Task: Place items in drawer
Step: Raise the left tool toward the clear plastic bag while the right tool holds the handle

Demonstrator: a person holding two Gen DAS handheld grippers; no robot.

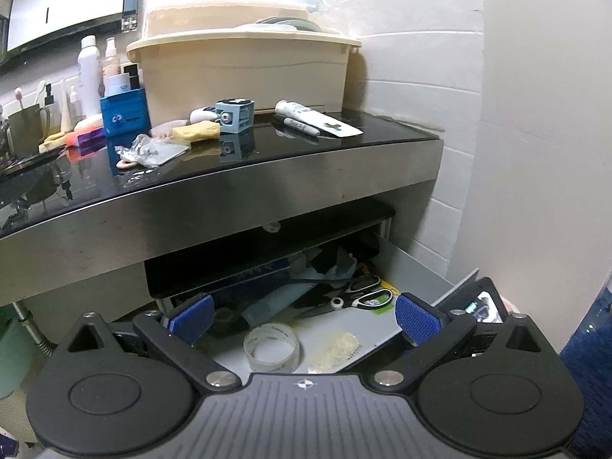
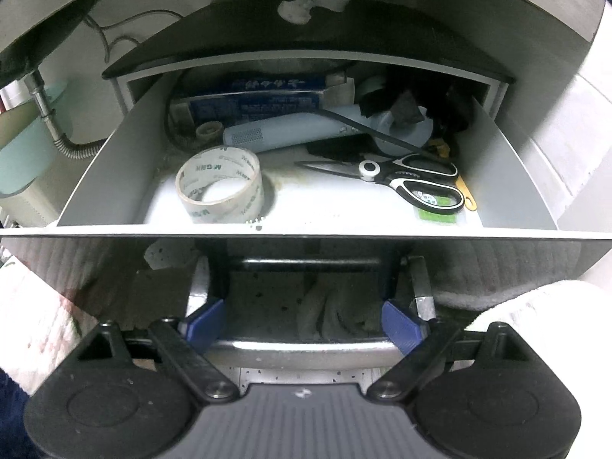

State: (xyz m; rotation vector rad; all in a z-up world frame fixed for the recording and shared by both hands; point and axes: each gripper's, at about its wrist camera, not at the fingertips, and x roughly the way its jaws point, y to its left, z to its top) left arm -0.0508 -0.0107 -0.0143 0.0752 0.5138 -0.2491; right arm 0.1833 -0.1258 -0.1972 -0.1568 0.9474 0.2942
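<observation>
Start from the drawer [image 2: 114,160]: pulled out under the counter's [image 1: 267,160] right end, front panel nearest the right gripper [image 2: 304,321]. Read the floor before dropping anything in: tape [image 2: 220,187] at front left, scissors [image 2: 417,179] along the right side, boxes and a pale tube-shaped thing packed across the back. Take the bare strip at front centre, between tape and scissors, as the likely landing spot.

Look up to the counter for what probably goes in: cube [image 1: 234,115], tube [image 1: 317,118] and marker [image 1: 302,125] near the back edge toward the right end, sponge [image 1: 197,130] just left of the cube, a clear bag [image 1: 153,151] closer to the front edge. None of it gripped yet.

Use the left gripper [image 1: 304,317], tongs spread wide and carrying nothing, hanging over the drawer's front. Raise it clear of the counter's steel lip first, then come down on one piece. Judging by shape, pick the cube early: flat sides, easy to square the pads on. Pinch the marker across its barrel, since it will likely roll if nudged, and it lies touching or just beside the tube.

Keep the right gripper, tongs also spread and empty, down at the handle [image 2: 298,346] to steady the drawer; cannot tell whether the pads touch the bar. Lower each piece in, not toss, to avoid knocking the scissors.
</observation>
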